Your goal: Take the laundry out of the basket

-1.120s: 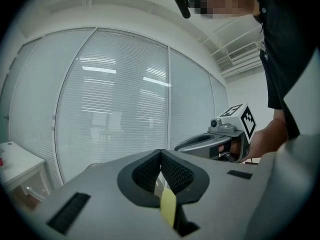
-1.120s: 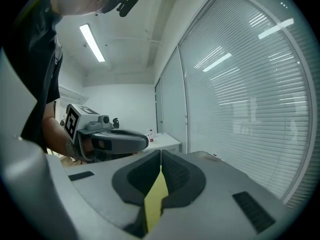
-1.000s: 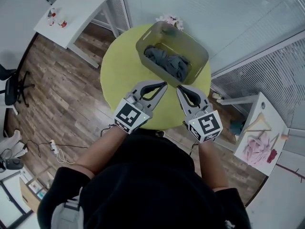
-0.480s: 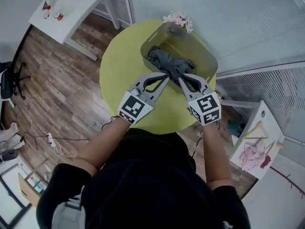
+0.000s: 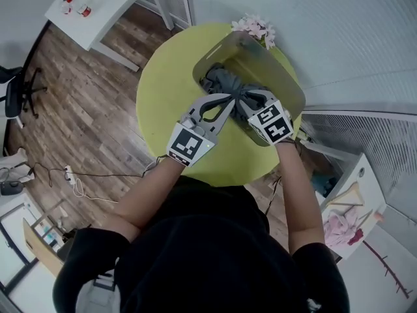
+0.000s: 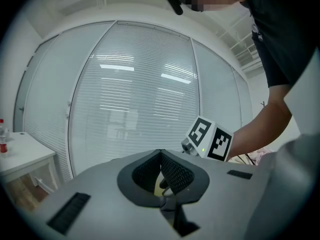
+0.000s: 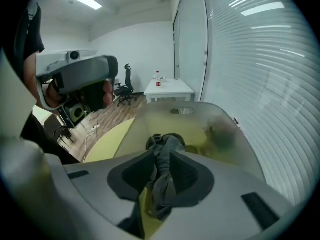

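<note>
A translucent olive basket (image 5: 287,83) stands on the far side of the round yellow-green table (image 5: 163,90), with crumpled grey laundry (image 5: 225,80) inside it. My right gripper (image 5: 243,98) reaches over the basket's near rim into the pile. Its jaws are opening, and in the right gripper view a fold of the grey laundry (image 7: 167,146) lies between the parted pads of the right gripper (image 7: 161,161), with the basket's wall (image 7: 225,134) beyond. My left gripper (image 5: 228,98) hovers at the basket's near rim, shut and empty. In the left gripper view, the left gripper (image 6: 161,154) tilts up toward the blinds.
Pink flowers (image 5: 255,26) sit behind the basket by the glass wall with blinds. A white side table (image 5: 98,5) with small bottles stands far left, and an office chair (image 5: 16,93) beyond it. Another white table (image 5: 345,207) with pink cloth stands at the right.
Both grippers have moved forward from the table's near half to the basket. The right one has gone in over the laundry and its jaws have parted a little.
</note>
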A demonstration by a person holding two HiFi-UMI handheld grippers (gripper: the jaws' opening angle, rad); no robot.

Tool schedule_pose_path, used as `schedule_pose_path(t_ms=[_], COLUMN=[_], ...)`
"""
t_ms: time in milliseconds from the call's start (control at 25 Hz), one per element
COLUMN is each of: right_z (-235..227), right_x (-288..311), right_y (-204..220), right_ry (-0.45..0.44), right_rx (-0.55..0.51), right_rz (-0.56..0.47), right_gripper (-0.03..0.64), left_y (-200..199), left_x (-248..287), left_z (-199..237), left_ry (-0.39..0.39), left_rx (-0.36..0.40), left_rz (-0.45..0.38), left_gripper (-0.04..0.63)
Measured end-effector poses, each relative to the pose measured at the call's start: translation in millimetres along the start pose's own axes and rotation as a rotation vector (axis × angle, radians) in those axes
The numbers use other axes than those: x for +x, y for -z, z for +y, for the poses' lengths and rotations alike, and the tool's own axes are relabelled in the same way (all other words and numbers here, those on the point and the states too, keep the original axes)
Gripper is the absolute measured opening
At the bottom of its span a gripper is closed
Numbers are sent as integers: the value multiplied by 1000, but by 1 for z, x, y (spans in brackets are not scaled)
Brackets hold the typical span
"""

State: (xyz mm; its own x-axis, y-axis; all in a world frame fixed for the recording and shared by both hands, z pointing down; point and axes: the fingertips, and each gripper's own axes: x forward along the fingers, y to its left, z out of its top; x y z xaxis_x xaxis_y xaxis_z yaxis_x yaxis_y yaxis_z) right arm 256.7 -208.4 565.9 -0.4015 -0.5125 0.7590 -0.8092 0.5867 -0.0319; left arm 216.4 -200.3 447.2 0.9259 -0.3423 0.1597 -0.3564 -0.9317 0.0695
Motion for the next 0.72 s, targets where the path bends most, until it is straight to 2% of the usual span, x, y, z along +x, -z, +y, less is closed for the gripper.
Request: schedule_pose_path(t_ms=[320,720], right_z=[-15,-25], right_x=[61,115], right_y=[31,72], right_ry=[-136,-227], right_rx=[-31,-45], right_rz=[149,291], right_gripper=[238,373], left_y=[-10,-13], left_x=[38,79], left_z=[28,53], left_ry=[-55,-62], left_rx=[28,69], left_rz=[-5,3], left_gripper=[11,9])
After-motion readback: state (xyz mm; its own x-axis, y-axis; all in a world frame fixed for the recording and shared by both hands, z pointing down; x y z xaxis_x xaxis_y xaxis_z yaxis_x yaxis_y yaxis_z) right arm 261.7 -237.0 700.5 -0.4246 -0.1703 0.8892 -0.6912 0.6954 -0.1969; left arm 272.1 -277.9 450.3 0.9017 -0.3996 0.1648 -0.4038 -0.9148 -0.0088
